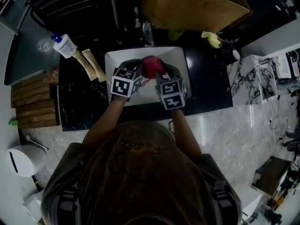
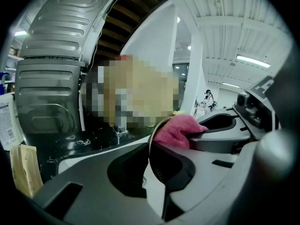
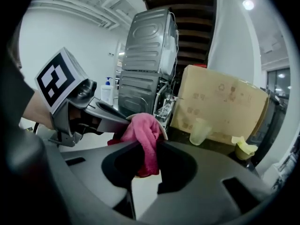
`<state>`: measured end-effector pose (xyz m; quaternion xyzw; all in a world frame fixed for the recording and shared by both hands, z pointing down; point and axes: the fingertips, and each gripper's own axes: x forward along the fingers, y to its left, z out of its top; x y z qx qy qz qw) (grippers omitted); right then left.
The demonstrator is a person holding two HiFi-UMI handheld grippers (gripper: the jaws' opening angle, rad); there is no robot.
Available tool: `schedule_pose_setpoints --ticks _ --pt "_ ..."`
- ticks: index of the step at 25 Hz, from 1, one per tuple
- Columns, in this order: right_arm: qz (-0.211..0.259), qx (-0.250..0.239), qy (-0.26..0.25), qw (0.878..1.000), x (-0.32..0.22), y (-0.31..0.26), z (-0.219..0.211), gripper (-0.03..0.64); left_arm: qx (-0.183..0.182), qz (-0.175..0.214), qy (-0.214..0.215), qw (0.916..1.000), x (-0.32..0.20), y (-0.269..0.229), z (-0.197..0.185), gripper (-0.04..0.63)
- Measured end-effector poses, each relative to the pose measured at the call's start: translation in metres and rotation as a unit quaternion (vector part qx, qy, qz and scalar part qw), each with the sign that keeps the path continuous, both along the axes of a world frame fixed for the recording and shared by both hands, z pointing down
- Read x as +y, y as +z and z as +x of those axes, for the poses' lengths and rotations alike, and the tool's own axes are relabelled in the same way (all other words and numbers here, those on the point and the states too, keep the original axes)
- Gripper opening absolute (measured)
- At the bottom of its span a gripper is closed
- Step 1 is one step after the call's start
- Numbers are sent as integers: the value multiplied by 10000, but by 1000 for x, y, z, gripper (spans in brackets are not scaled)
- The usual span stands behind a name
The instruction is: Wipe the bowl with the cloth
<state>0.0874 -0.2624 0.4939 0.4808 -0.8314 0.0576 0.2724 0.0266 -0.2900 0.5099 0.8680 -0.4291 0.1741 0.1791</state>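
My left gripper (image 2: 157,175) has its jaws closed on the rim of the bowl (image 2: 150,149), which it holds on edge over the white sink (image 1: 112,60). My right gripper (image 3: 146,161) has its jaws closed on the bunched cloth (image 3: 143,137). The cloth touches the bowl's rim, and the bowl lies directly left of the right gripper. In my judgement, the next stroke should follow the rim's curve.

Only a sliver of the bowl (image 3: 162,128) rim shows in the right gripper view (the pink cloth (image 3: 143,135) covers the rest). In the head view, the left gripper (image 1: 136,65) and right gripper (image 1: 166,71) conceal the bowl. The cardboard box (image 1: 192,6) is cut off by the top edge. The pump bottle (image 1: 64,45) label is too small to read.
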Motion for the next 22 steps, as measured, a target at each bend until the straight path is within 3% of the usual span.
schedule_pose_setpoints --ticks 14,22 --pt "-670 -342 -536 9957 22 28 -27 78 22 -24 -43 10000 -4 -2 -5 26" --pt "-646 -495 -851 9930 25 18 -40 78 -166 -70 235 9996 4 0 5 17"
